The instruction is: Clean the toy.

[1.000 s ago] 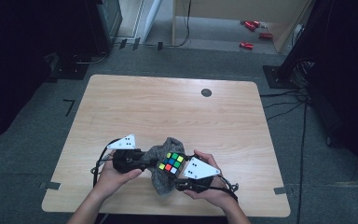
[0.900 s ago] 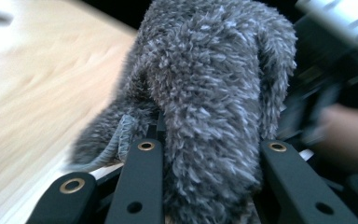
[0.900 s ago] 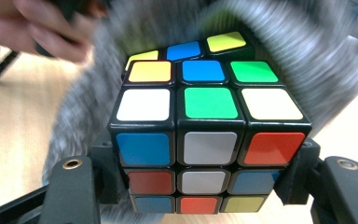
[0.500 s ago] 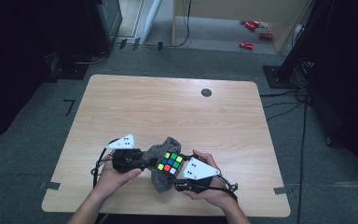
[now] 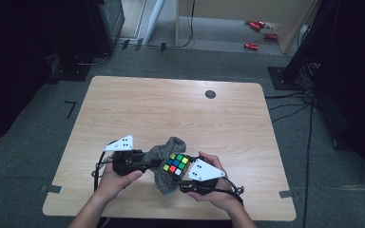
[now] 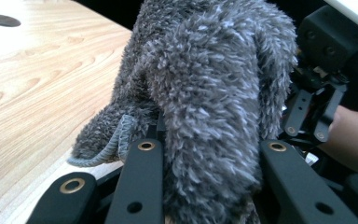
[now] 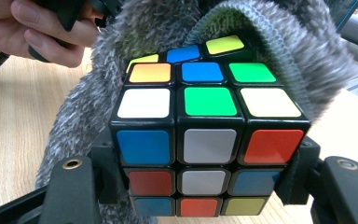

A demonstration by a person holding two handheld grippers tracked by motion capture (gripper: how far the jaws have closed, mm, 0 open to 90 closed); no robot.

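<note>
Wooden table (image 5: 180,109): left gripper (image 5: 145,161) pinches soft, floppy grey fleece sock (image 6: 205,93); right gripper (image 7: 200,186) clamps rigid multicoloured puzzle cube (image 7: 205,121) by opp. flat faces (slick plastic, light).

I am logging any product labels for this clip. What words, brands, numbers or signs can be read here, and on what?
None can be read.
Puzzle cube: plain colour stickers, no print.
Grey fuzzy sock: no tag or label visible.
Grey plates on the claws: dark dots, no lettering.
Red items on the floor: too small to read.
</note>
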